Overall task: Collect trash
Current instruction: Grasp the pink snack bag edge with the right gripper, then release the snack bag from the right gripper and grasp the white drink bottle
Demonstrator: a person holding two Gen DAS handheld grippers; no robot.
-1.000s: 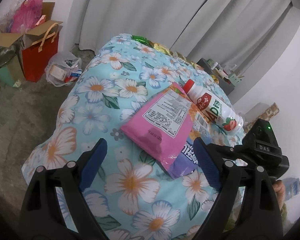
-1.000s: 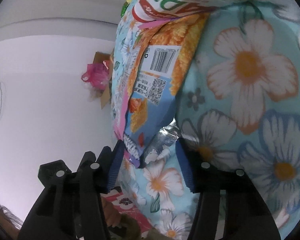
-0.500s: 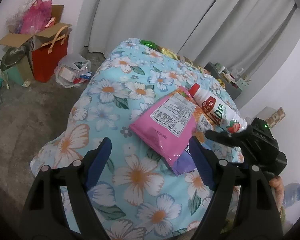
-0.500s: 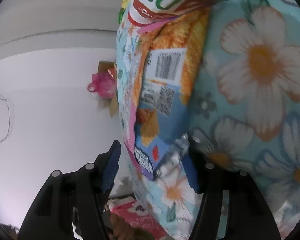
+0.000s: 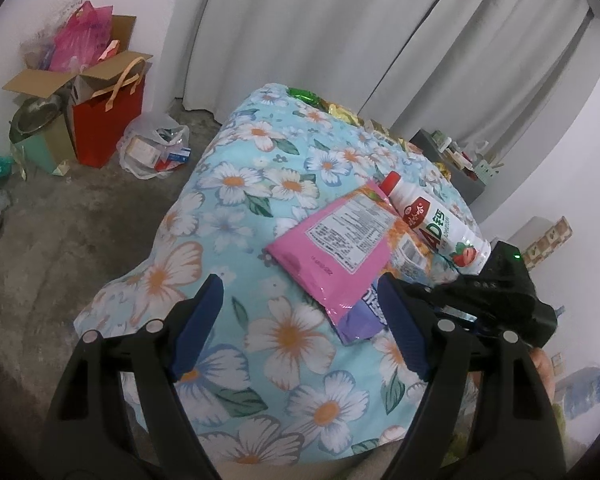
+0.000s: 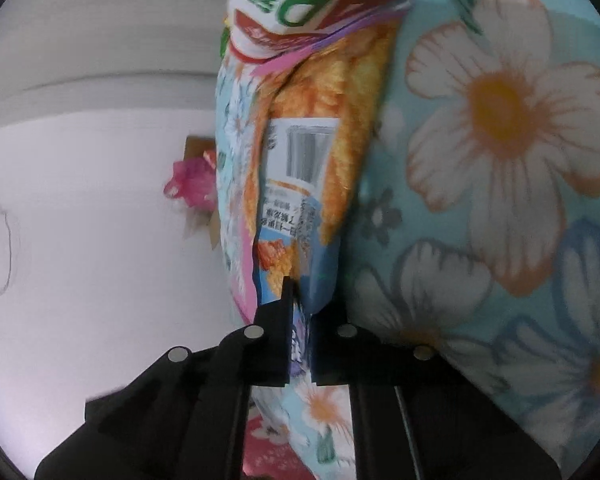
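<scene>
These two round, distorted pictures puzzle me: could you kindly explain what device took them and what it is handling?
A person holds hand tongs in each hand, each with a wide-angle camera looking along its fingers. The left camera looks down on a bed with a light-blue flowered cover; the left tongs hang open and empty. On the cover lie a flat pink snack bag, an orange-and-blue snack bag partly beneath it, and a white plastic drink bottle with a red cap. The right camera is tilted sideways; the right tongs are shut on the orange-and-blue bag's edge.
</scene>
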